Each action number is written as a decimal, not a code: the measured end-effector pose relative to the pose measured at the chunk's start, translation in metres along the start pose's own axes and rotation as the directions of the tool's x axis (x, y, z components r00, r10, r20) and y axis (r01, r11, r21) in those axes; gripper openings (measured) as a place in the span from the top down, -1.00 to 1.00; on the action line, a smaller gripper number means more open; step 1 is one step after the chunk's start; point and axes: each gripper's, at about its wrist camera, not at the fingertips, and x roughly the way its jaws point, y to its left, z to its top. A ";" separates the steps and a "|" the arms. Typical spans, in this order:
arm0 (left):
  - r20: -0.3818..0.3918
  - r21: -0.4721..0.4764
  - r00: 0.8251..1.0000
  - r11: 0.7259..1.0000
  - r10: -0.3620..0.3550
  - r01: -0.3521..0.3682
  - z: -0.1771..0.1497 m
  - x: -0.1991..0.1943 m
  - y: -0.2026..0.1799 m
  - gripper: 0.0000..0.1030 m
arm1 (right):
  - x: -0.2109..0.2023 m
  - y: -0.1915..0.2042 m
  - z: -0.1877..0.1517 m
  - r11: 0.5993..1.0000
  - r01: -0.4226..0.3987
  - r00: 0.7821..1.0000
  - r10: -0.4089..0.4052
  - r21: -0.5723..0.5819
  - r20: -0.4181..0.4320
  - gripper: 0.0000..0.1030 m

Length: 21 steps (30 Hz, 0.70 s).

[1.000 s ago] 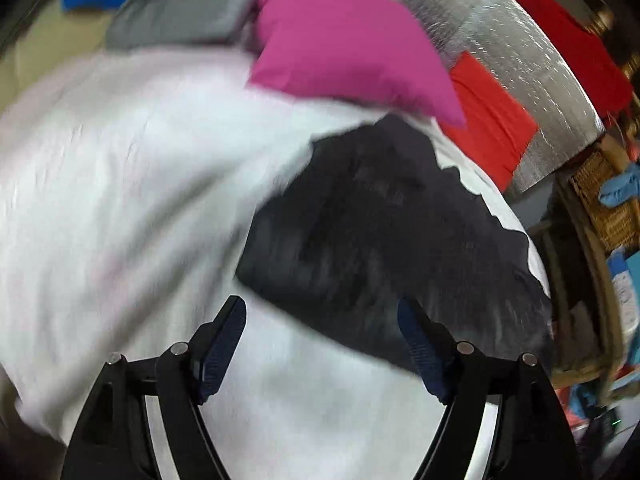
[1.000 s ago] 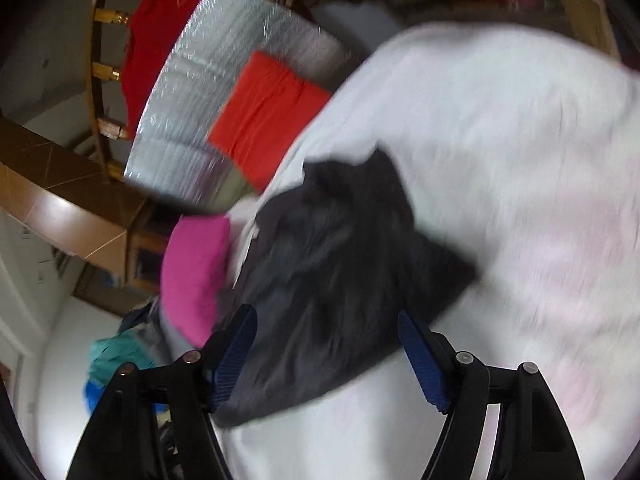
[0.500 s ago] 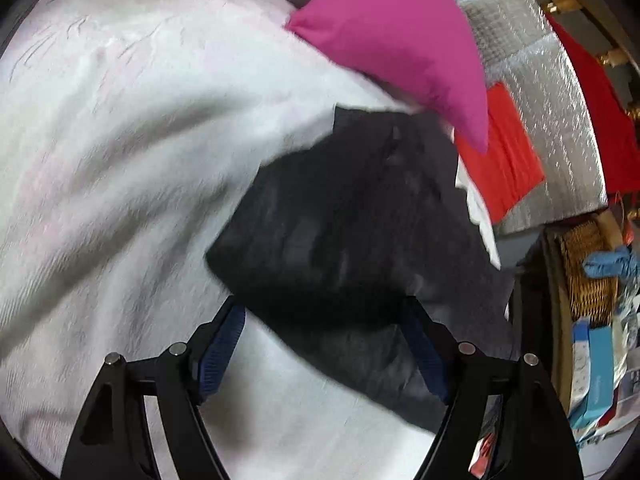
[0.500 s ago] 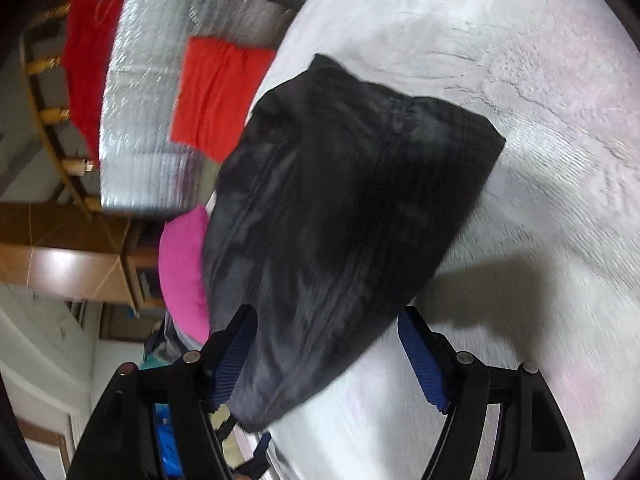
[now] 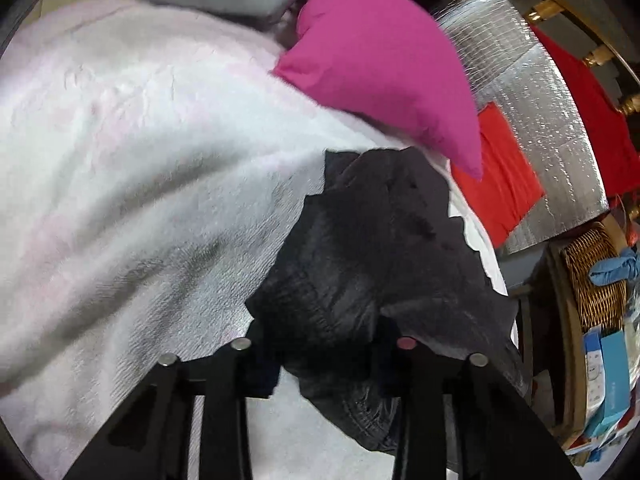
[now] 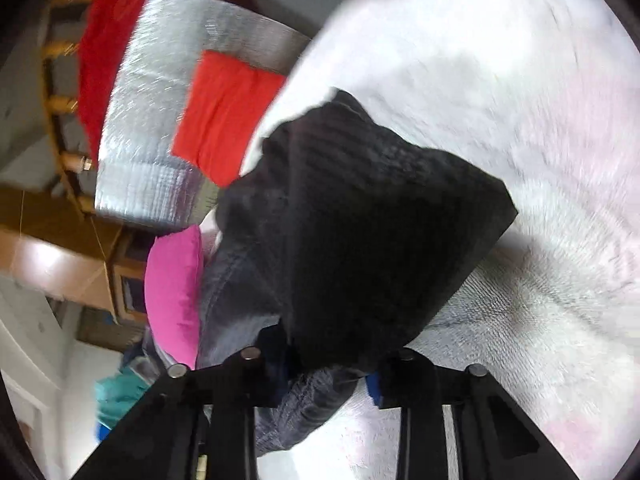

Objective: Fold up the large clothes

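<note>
no text, label or number can be read anywhere.

The right tongs (image 6: 328, 368), jaws just closed, pinch the black garment (image 6: 360, 232) above the white blanket (image 6: 520, 100).

White fuzzy blanket (image 5: 152, 184), black garment (image 5: 360, 264) and pink pillow (image 5: 380, 60) lying on it

We note matt ribbed dk cloth garment (image 5: 360, 272), fuzzy white textured blanket (image 5: 140, 200), smooth magenta fabric cushion (image 5: 380, 64), crinkled shiny foil sheet (image 5: 532, 92), woven wicker basket (image 5: 592, 280).
</note>
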 end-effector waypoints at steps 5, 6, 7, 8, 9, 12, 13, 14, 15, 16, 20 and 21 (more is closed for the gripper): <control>0.023 0.068 0.999 0.997 0.029 -0.031 -0.010 -0.024 0.005 0.39 | -0.017 0.005 -0.014 0.996 0.044 0.999 -0.045 -0.073 -0.010 0.49; 0.000 0.065 0.999 0.997 0.041 -0.041 -0.011 -0.021 0.008 0.35 | -0.011 0.001 -0.014 0.995 0.071 0.996 -0.074 -0.074 -0.043 0.49; -0.044 0.058 0.997 0.997 0.059 -0.056 -0.008 -0.013 0.013 0.27 | -0.005 -0.004 -0.014 0.993 0.093 0.992 -0.099 -0.068 -0.081 0.48; -0.088 0.041 0.994 0.997 0.069 -0.066 -0.004 -0.007 0.021 0.13 | 0.001 -0.009 -0.012 0.993 0.106 0.987 -0.111 -0.045 -0.118 0.37; -0.111 0.014 0.992 0.998 0.063 -0.062 -0.001 -0.006 0.027 -0.02 | 0.000 -0.013 -0.010 0.994 0.109 0.984 -0.111 -0.022 -0.138 0.30; -0.140 -0.045 0.989 0.998 0.045 -0.051 0.010 -0.019 0.040 -0.09 | -0.015 -0.005 -0.009 0.988 0.135 0.979 -0.145 -0.081 -0.144 -0.01; -0.129 -0.048 0.990 0.997 0.054 -0.061 0.015 -0.028 0.044 -0.12 | -0.020 -0.004 -0.010 0.987 0.131 0.978 -0.145 -0.094 -0.153 -0.06; -0.115 -0.045 0.992 0.997 0.059 -0.064 0.018 -0.034 0.046 -0.17 | -0.028 0.001 -0.013 0.984 0.127 0.975 -0.147 -0.121 -0.169 -0.09; -0.097 -0.037 0.993 0.997 0.064 -0.068 0.021 -0.041 0.046 -0.18 | -0.034 0.006 -0.015 0.979 0.128 0.971 -0.155 -0.157 -0.179 -0.09; -0.074 -0.027 0.994 0.996 0.079 -0.081 0.024 -0.048 0.046 -0.18 | -0.039 0.016 -0.018 0.970 0.123 0.968 -0.164 -0.210 -0.190 -0.09; 0.079 0.004 0.979 0.982 0.190 -0.191 0.041 -0.065 0.042 -0.22 | -0.044 0.067 -0.018 0.917 0.070 0.963 -0.165 -0.392 -0.214 -0.09; 0.109 0.007 0.974 0.979 0.201 -0.203 0.044 -0.066 0.041 -0.25 | -0.045 0.076 -0.016 0.909 0.062 0.966 -0.159 -0.413 -0.203 -0.21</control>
